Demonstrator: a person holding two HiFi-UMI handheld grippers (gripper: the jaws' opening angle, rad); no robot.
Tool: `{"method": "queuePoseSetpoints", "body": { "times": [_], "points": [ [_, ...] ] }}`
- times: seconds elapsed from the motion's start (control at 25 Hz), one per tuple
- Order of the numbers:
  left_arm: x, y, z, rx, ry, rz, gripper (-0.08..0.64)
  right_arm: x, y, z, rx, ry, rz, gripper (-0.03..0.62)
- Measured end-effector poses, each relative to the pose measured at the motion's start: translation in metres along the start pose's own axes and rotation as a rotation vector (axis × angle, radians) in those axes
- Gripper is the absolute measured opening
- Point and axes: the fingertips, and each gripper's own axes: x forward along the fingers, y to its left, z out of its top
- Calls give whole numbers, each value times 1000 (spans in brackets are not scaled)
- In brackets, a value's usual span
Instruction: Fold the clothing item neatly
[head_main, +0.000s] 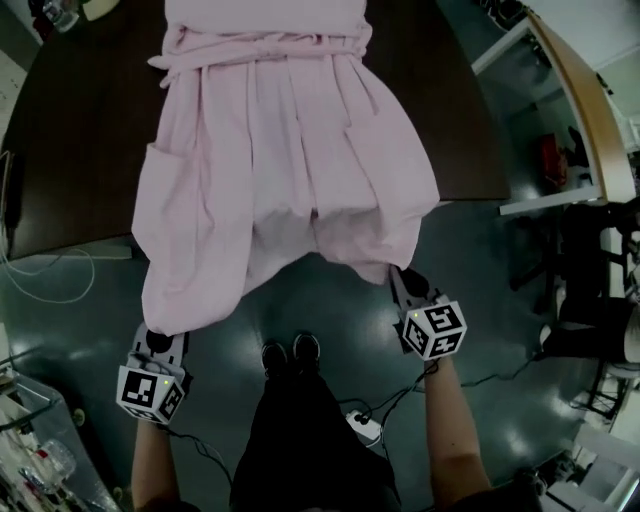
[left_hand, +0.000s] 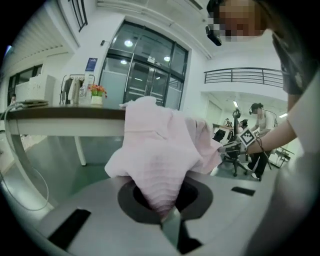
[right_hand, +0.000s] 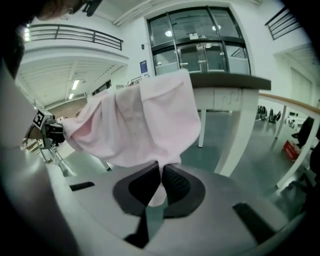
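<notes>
The pink garment (head_main: 290, 170) runs out of the head view at the top, so its collar end cannot be seen. The far end of the dark desk (head_main: 80, 150) under it is cut off there too. The garment's upper part, with a tied belt (head_main: 262, 48) across it, lies flat on the desk. Its lower part hangs past the near edge, above the green floor (head_main: 480, 300).

In the head view the jaw tips of the left hand-held gripper (head_main: 160, 335) are buried under the hem's left corner; only its body and marker cube show. In the left gripper view a thick bunch of pink cloth fills the space in front of the camera and hides most of the pads. The jaws are pressed nearly together, pinching that bunch where it narrows between them.

The right hand-held gripper (head_main: 398, 277) meets the hem's right corner. In the right gripper view its dark ribbed pads (right_hand: 176, 181) are closed on a thin fold of the cloth, and a small pale tab of it shows just below them. The rest of the garment billows up towards the desk edge.

The person's shoes (head_main: 291, 355) stand on the floor between the two grippers, below the hanging hem.
</notes>
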Motion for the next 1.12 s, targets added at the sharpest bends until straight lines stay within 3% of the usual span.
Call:
{"method": "queuePoseSetpoints", "body": {
  "times": [0.2,0.4,0.56,0.72,0.96,1.12],
  "points": [
    [-45,-20,95,-100,-95,-23,32,-66,34,106,-10,-77,56,-3],
    [-88,-39,208,-34,-222,-106,32,-114,75,236,-103,-225,150,-3],
    [-90,-23,291,-74,-263,-188,32,-131,69,339,-127,-339,194,-3],
    [-60,11,372,-86,-267,-228,32,-112,42,428,-183,-368,262,-3],
    [17,71,481,-131,-328,-193,32,-48,-22,539,-164,-413,325,-3],
    [81,120,543,-106,-324,-178,32,25,-52,605,-187,-394,337,-3]
  ]
}}
